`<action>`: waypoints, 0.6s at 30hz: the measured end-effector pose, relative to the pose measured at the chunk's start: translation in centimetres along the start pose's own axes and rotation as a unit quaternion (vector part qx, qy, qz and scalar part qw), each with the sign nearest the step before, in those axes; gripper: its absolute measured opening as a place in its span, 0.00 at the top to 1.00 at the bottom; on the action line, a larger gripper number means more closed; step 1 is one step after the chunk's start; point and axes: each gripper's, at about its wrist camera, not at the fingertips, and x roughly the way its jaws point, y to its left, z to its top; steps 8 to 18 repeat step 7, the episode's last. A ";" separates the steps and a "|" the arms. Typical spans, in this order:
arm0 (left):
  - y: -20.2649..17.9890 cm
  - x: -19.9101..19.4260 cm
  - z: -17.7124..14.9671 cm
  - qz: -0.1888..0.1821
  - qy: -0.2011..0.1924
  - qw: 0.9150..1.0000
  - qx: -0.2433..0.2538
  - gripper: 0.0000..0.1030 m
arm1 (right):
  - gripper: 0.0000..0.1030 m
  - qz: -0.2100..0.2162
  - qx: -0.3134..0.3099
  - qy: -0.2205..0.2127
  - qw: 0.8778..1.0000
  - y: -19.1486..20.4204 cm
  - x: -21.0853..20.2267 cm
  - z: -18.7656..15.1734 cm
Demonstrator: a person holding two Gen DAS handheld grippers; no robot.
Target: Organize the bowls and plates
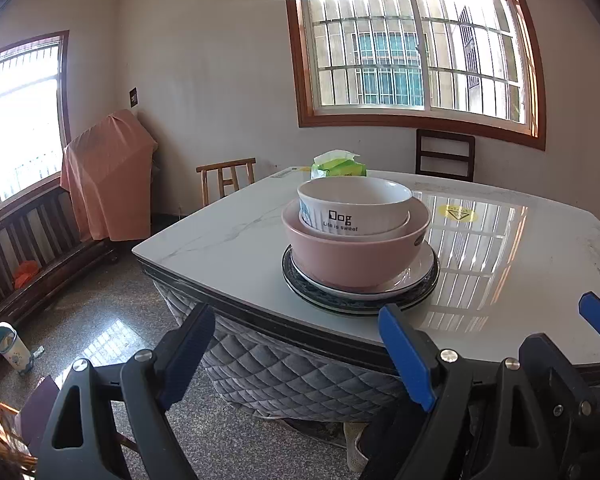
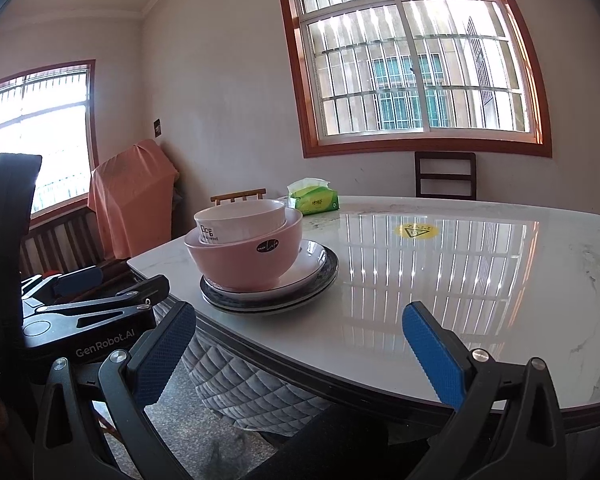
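Observation:
One stack stands on the marble table (image 1: 220,236) near its front left corner. A white bowl (image 1: 354,206) marked "Dog" sits inside a pink bowl (image 1: 356,256), which rests on a white plate (image 1: 420,268) over dark-rimmed plates (image 1: 432,284). My left gripper (image 1: 300,356) is open and empty, held below and in front of the stack, short of the table edge. In the right wrist view the stack, with its white bowl (image 2: 240,220), pink bowl (image 2: 244,256) and plates (image 2: 312,276), lies ahead to the left. My right gripper (image 2: 300,348) is open and empty over the table's front edge.
A green tissue pack (image 1: 340,166) lies at the table's far side. A yellow sticker (image 1: 458,213) marks the tabletop. Chairs (image 1: 444,154) stand behind the table. A cloth-covered object (image 1: 108,176) and a wooden bench (image 1: 24,240) line the left wall. A bottle (image 1: 12,346) stands on the floor.

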 end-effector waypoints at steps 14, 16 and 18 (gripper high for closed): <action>-0.2 0.4 0.0 -0.003 0.008 1.000 0.004 0.17 | 0.00 -0.006 0.003 0.003 1.000 -0.3 0.2 0.1; -0.2 0.4 0.0 -0.003 0.008 1.000 0.004 0.17 | 0.00 -0.006 0.003 0.003 1.000 -0.3 0.2 0.1; -0.2 0.4 0.0 -0.003 0.008 1.000 0.004 0.17 | 0.00 -0.006 0.003 0.003 1.000 -0.3 0.2 0.1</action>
